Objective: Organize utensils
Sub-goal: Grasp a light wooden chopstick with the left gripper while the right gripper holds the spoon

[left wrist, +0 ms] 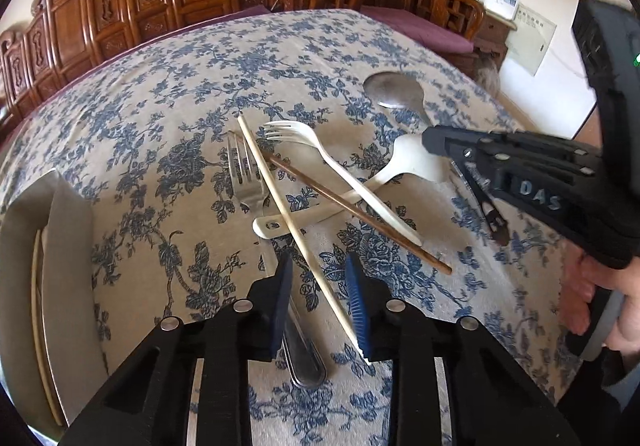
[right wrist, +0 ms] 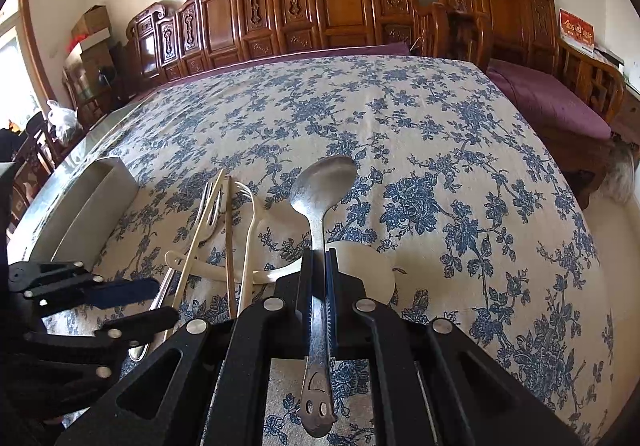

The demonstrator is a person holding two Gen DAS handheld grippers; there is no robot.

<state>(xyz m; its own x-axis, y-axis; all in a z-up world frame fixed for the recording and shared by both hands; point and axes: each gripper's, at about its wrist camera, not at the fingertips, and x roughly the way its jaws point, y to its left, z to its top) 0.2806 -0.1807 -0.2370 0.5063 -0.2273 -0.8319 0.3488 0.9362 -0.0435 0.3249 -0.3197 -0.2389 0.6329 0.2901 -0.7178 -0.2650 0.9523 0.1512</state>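
My right gripper (right wrist: 319, 266) is shut on the handle of a steel spoon (right wrist: 324, 181), whose bowl points away over the table; the spoon bowl also shows in the left wrist view (left wrist: 394, 89). My left gripper (left wrist: 320, 278) is open, its jaws either side of a pale chopstick (left wrist: 288, 205) and above a steel fork (left wrist: 248, 181). A brown chopstick (left wrist: 360, 213), a white plastic fork (left wrist: 320, 153) and a white spoon (left wrist: 408, 161) lie crossed in the pile. The right gripper (left wrist: 452, 149) reaches in from the right.
A grey organizer tray (left wrist: 68, 246) stands at the table's left edge, with a pale chopstick (left wrist: 38, 306) in it; it also shows in the right wrist view (right wrist: 100, 197). A blue floral tablecloth (right wrist: 440, 165) covers the table. Carved wooden benches line the wall behind.
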